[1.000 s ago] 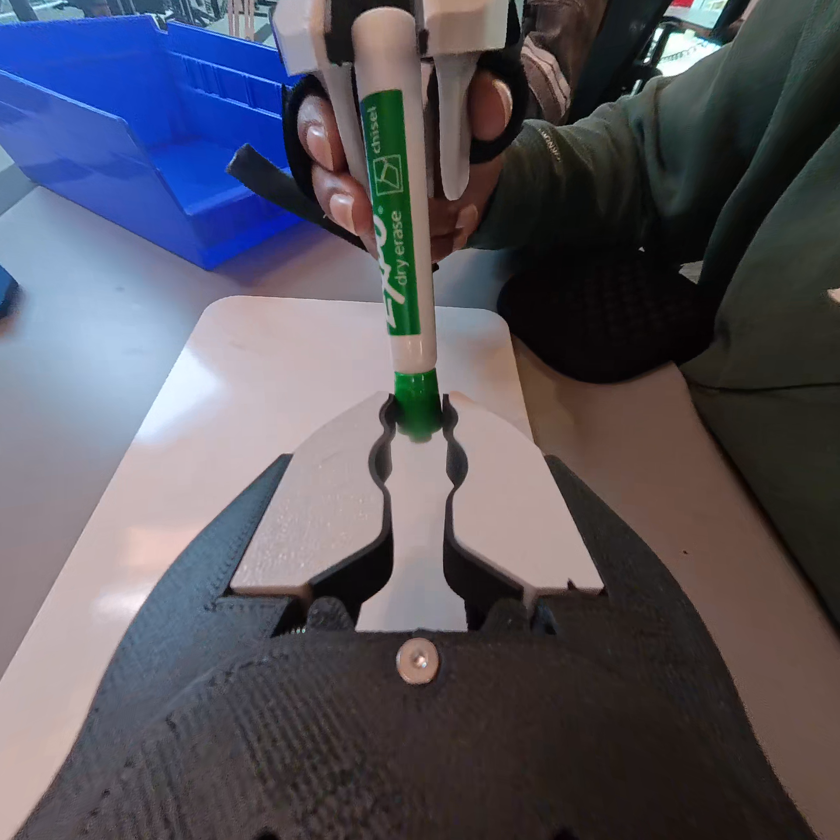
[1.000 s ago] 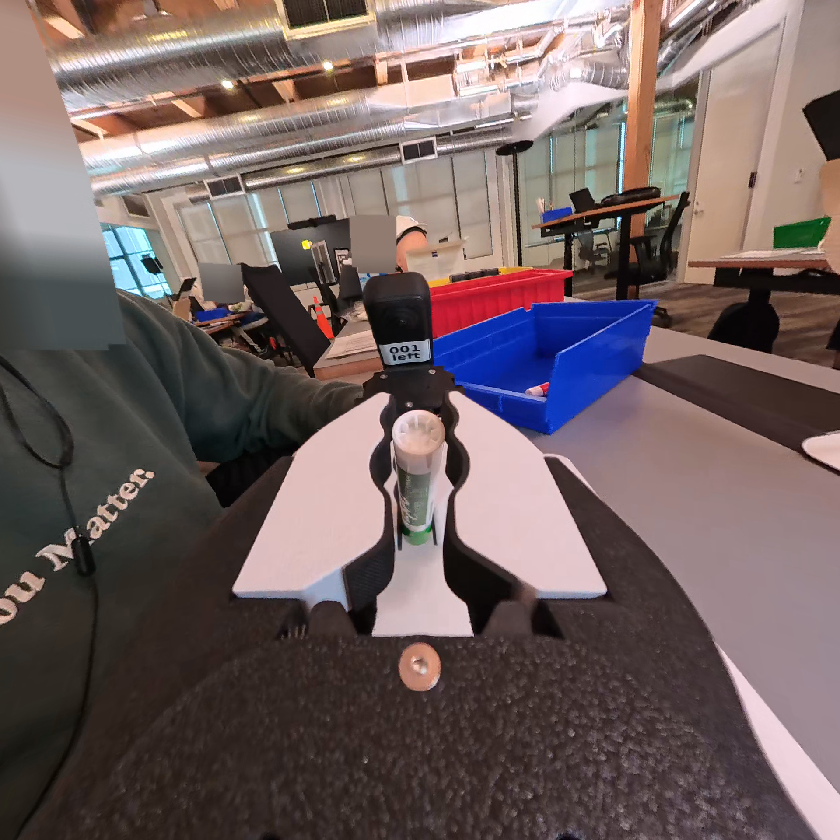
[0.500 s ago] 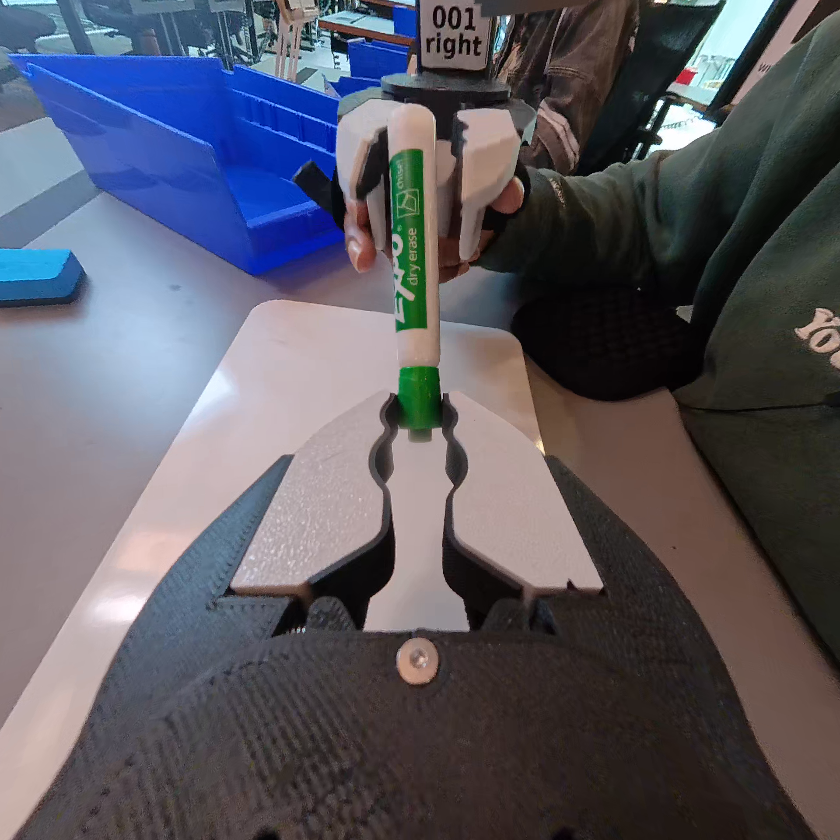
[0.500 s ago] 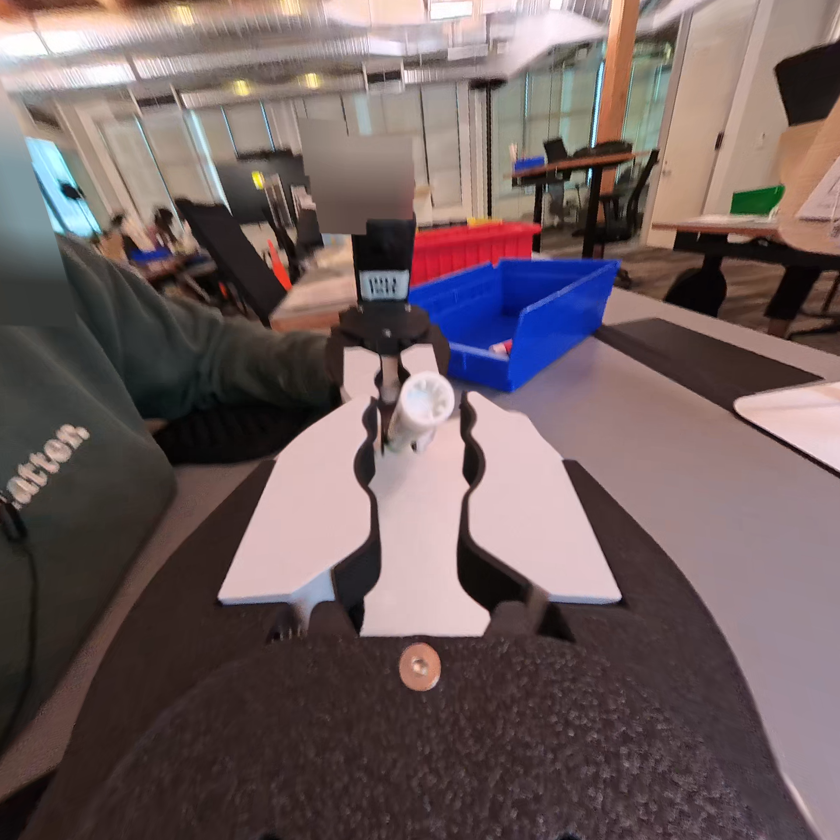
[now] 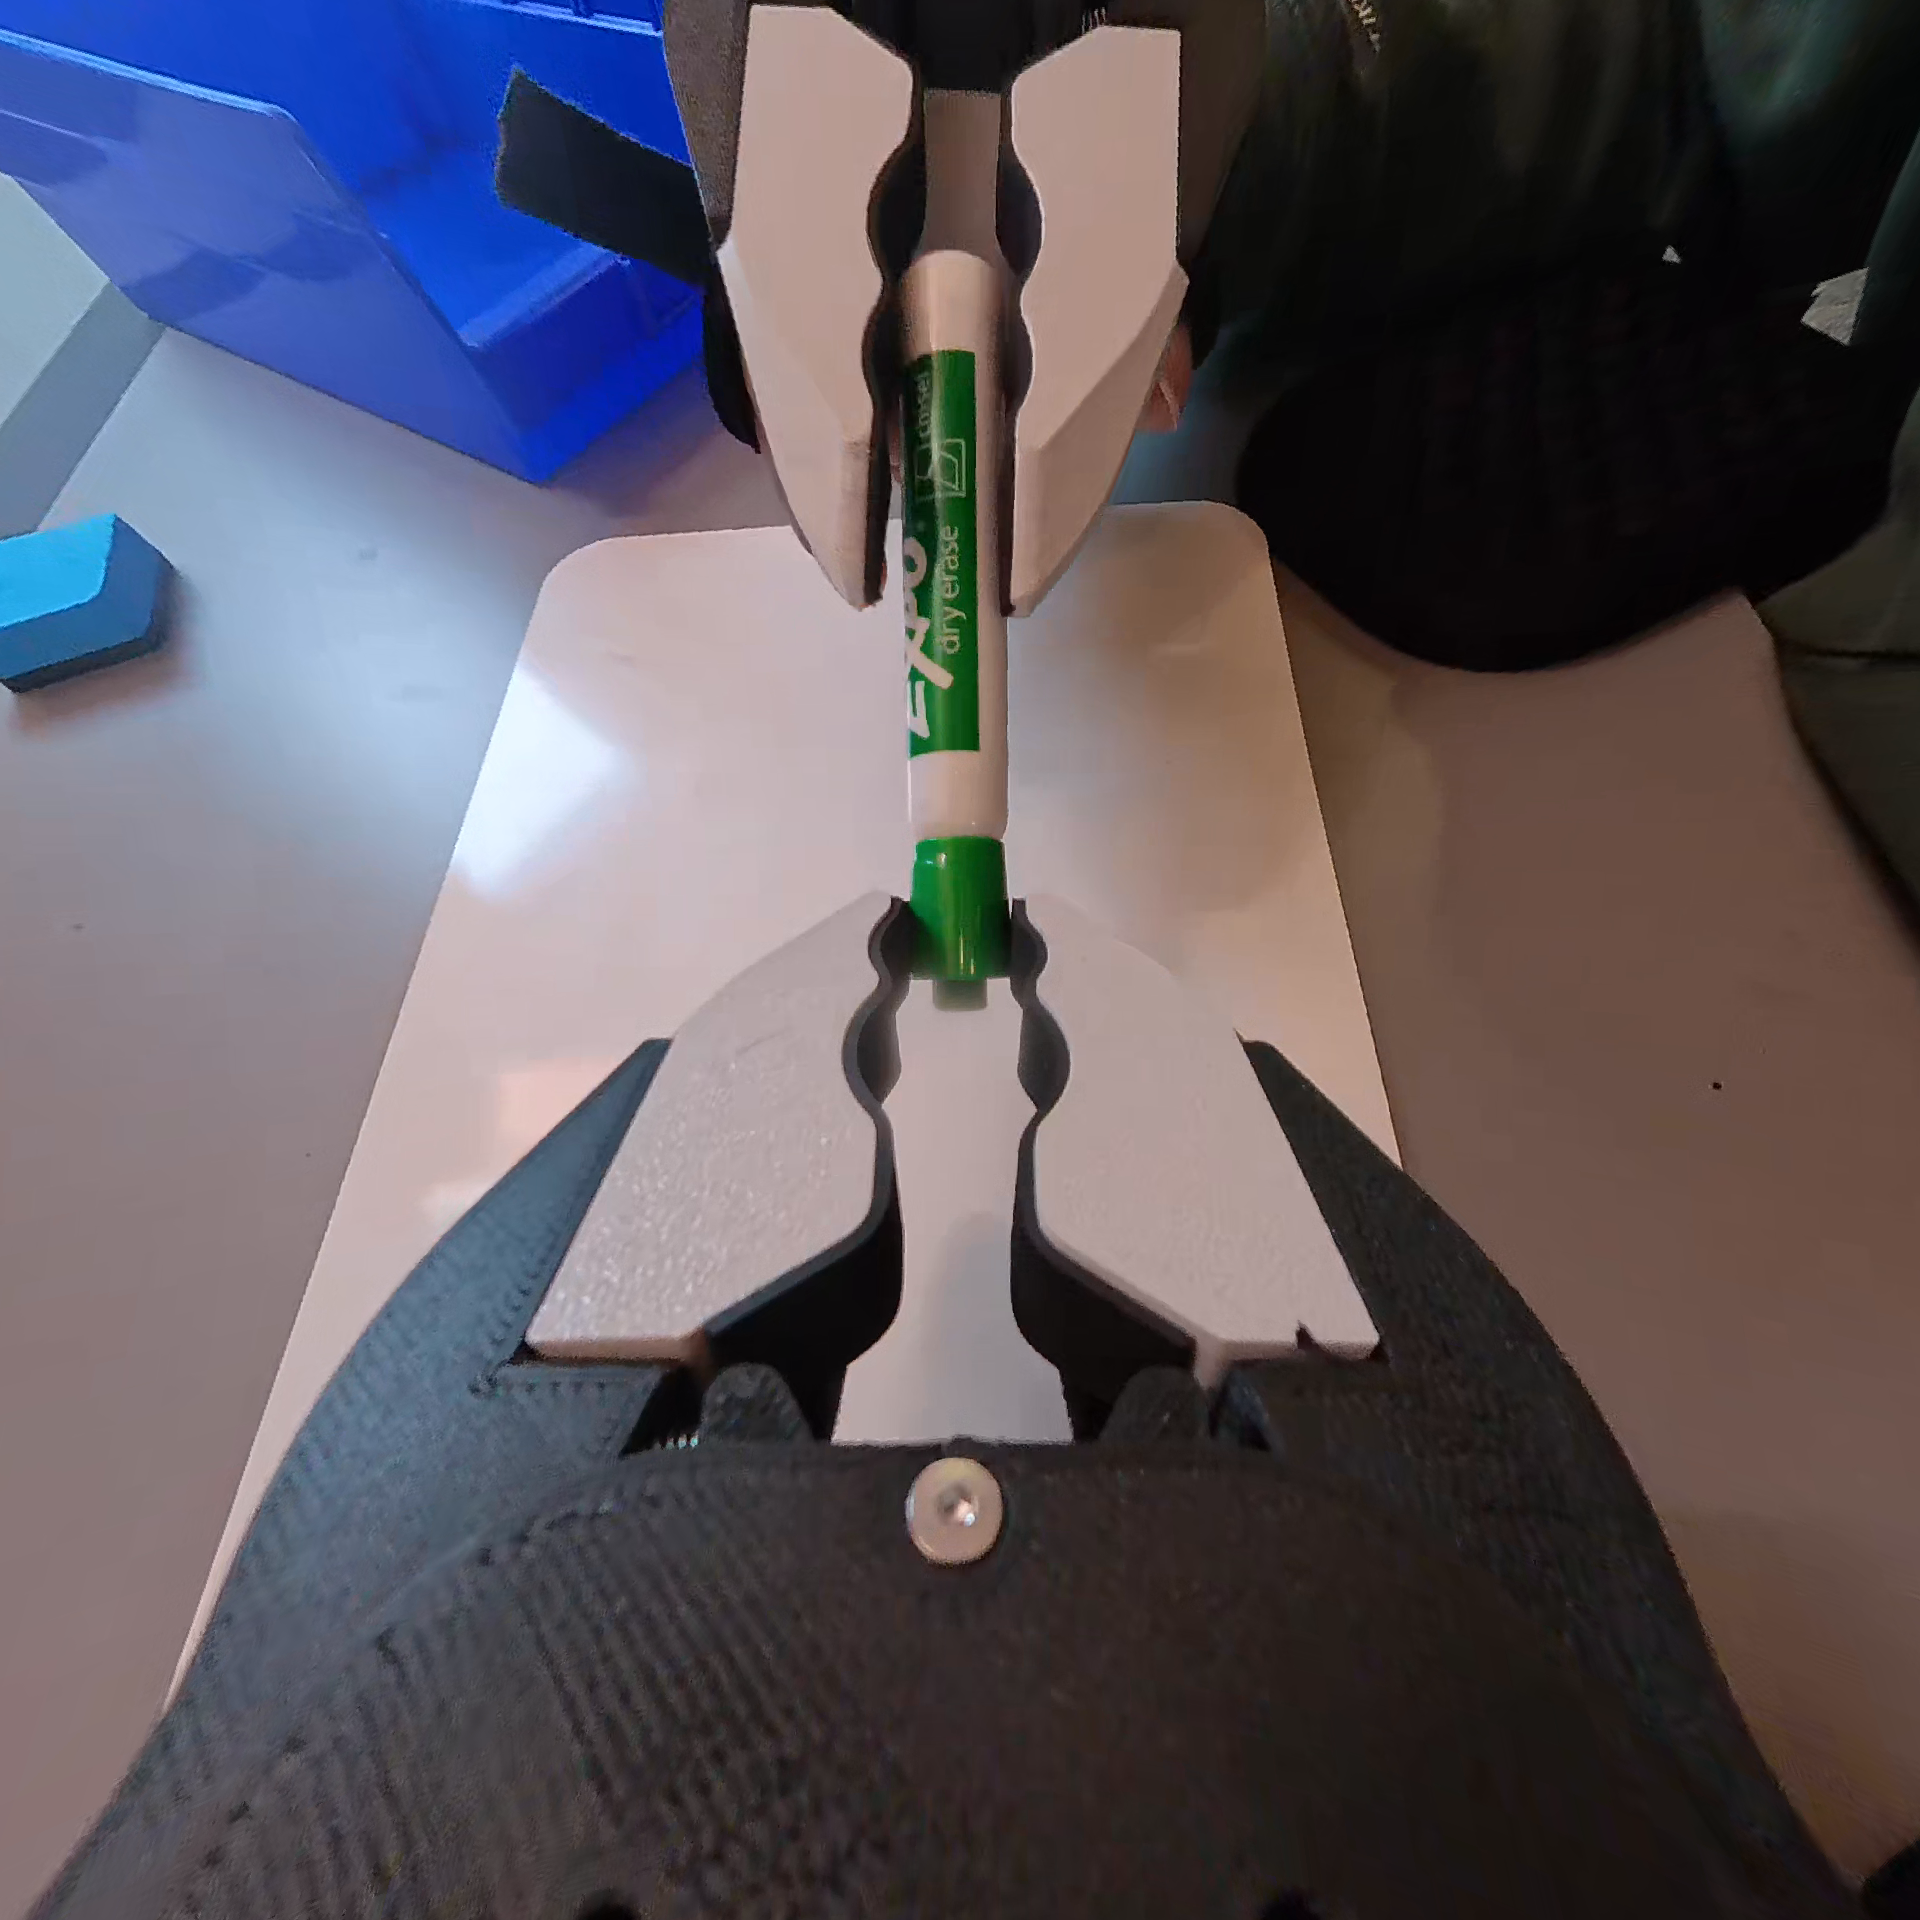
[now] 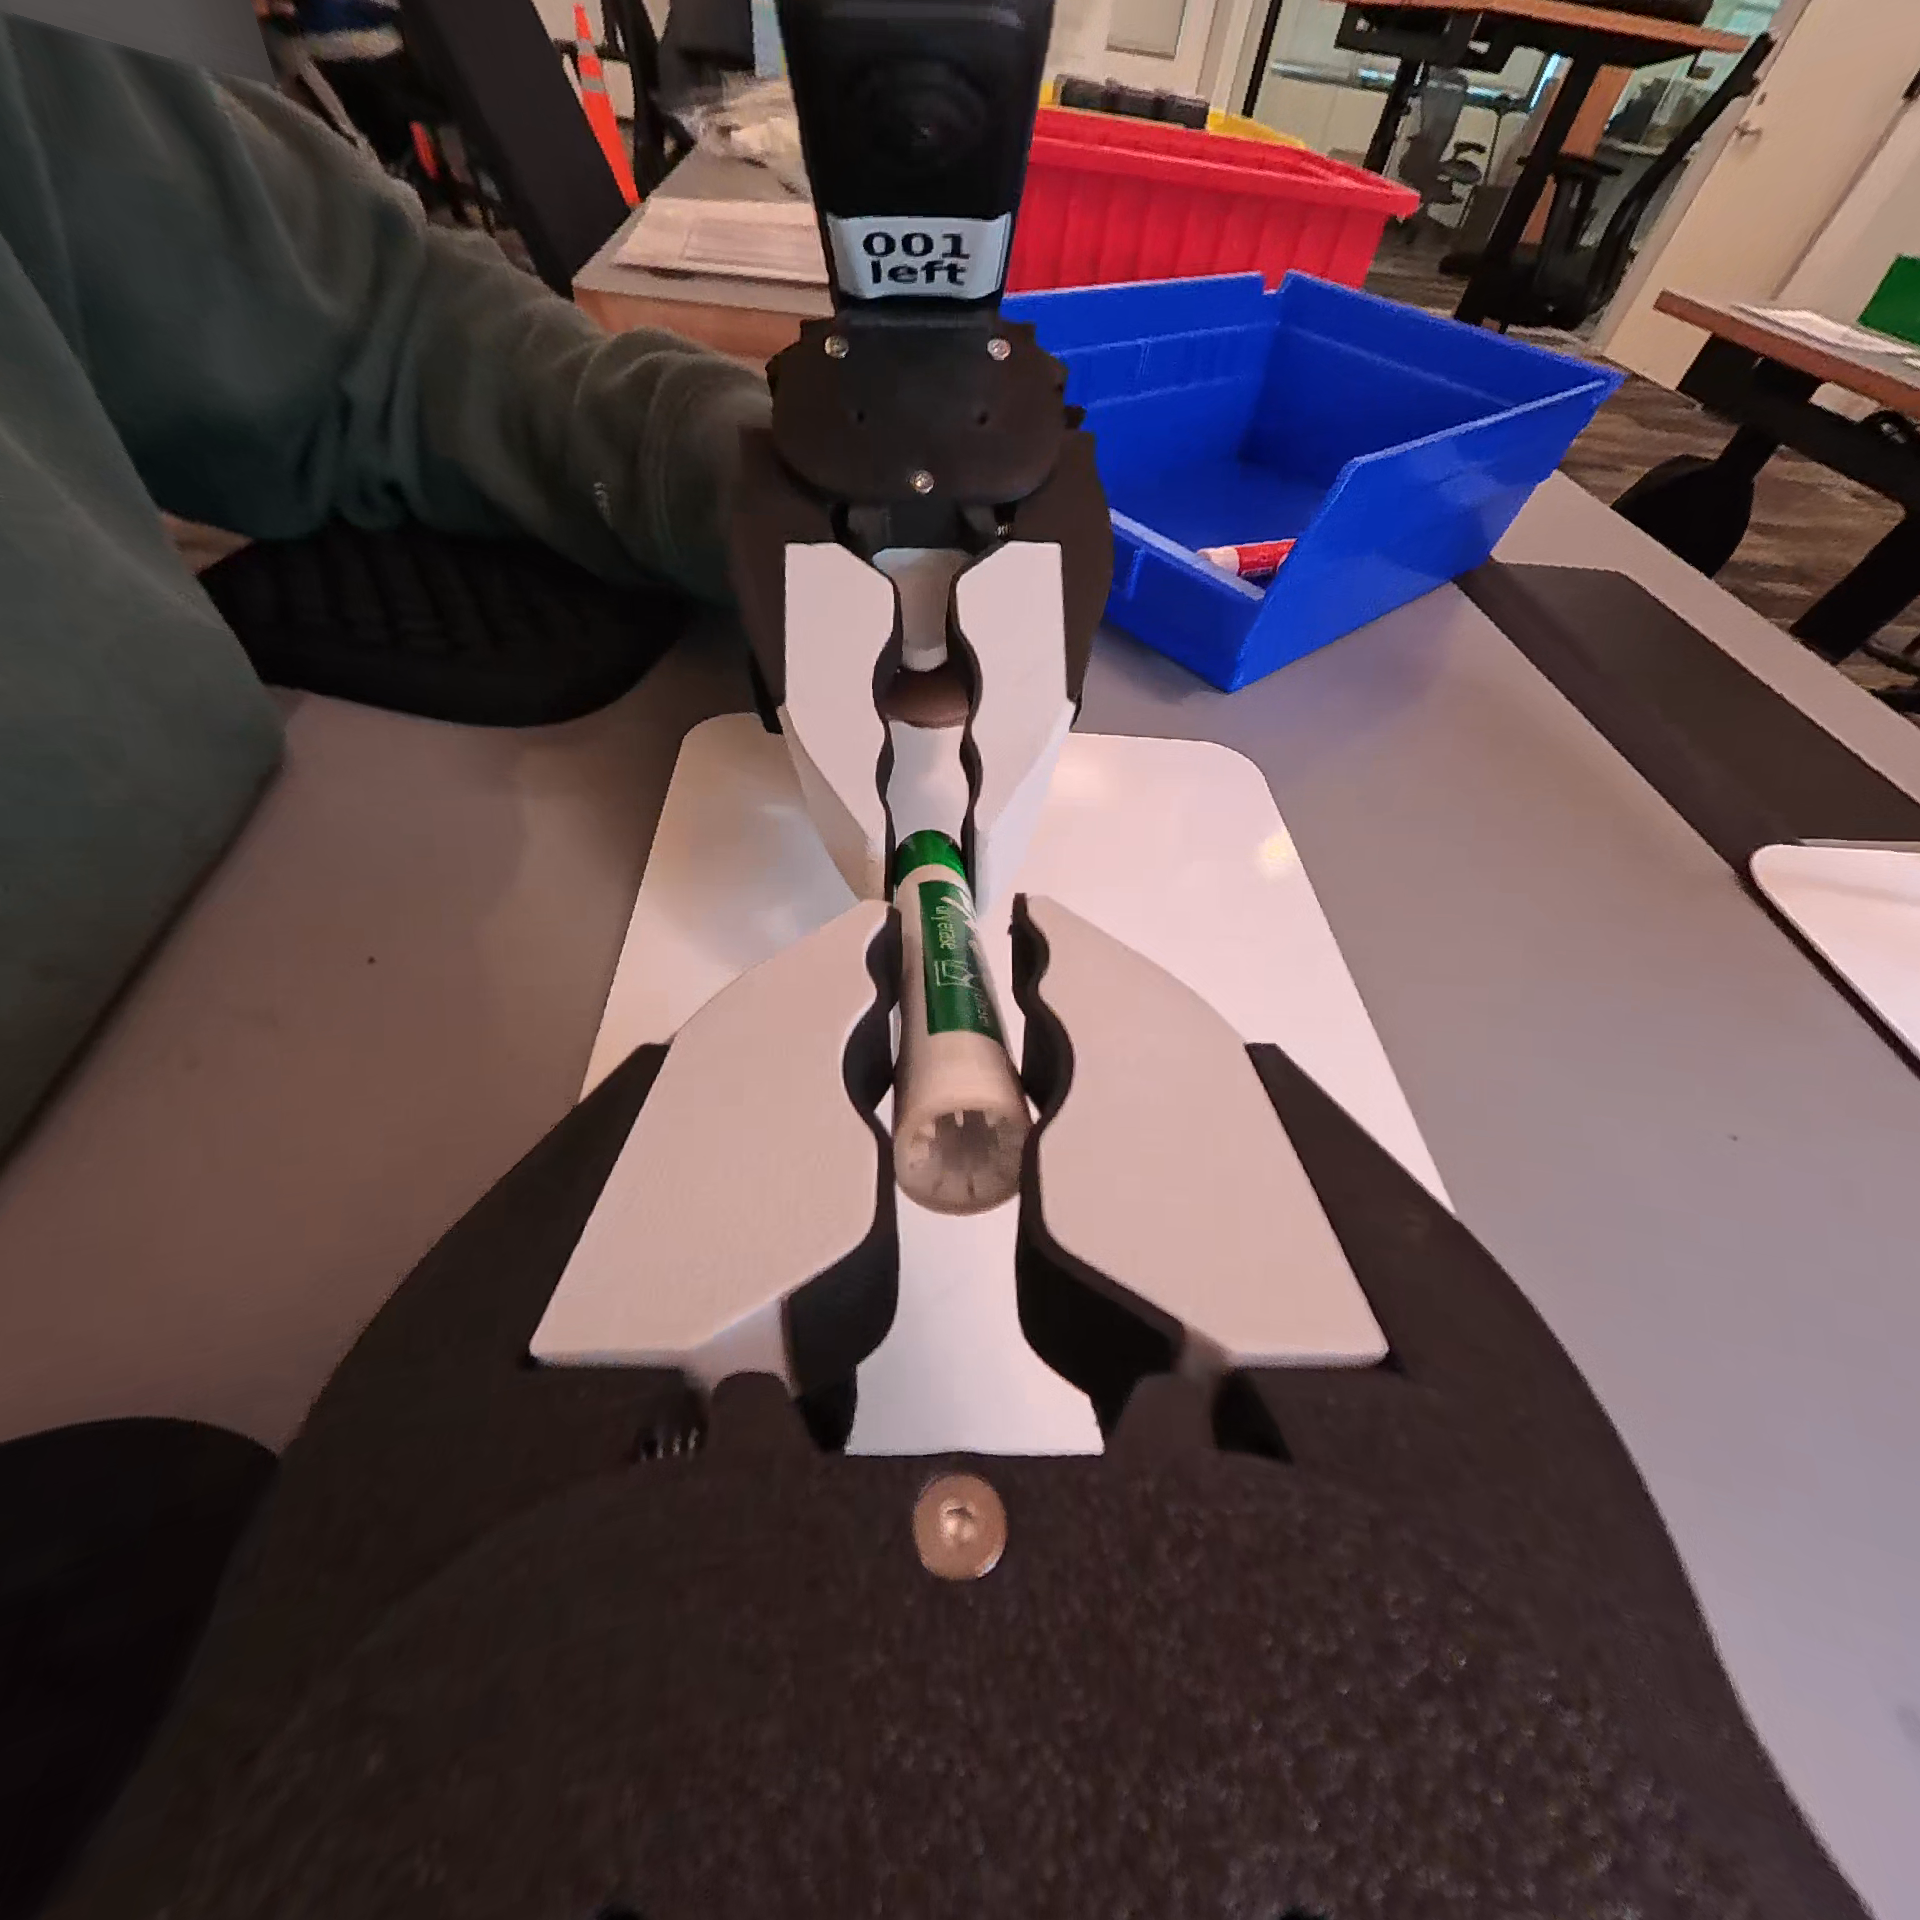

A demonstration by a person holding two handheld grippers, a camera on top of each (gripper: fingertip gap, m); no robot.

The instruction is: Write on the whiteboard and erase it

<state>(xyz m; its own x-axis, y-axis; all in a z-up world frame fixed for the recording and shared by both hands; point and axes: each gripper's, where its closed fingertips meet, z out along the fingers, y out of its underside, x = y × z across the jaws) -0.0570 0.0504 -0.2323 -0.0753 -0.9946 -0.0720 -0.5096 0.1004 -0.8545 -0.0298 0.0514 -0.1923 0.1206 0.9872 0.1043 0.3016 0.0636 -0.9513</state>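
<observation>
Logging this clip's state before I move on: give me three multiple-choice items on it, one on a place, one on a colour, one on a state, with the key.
1. Where is the eraser? A on the whiteboard; B on the table, off the whiteboard; C on a chair.
2. Cap colour? A red; B green; C black.
3. The marker cap is: A on, pinched by the left gripper; B off, on the table; C off, on the whiteboard.
Key: B, it lies on bare table; B, green like the label; A, it sits on the barrel between the fingertips.
</observation>
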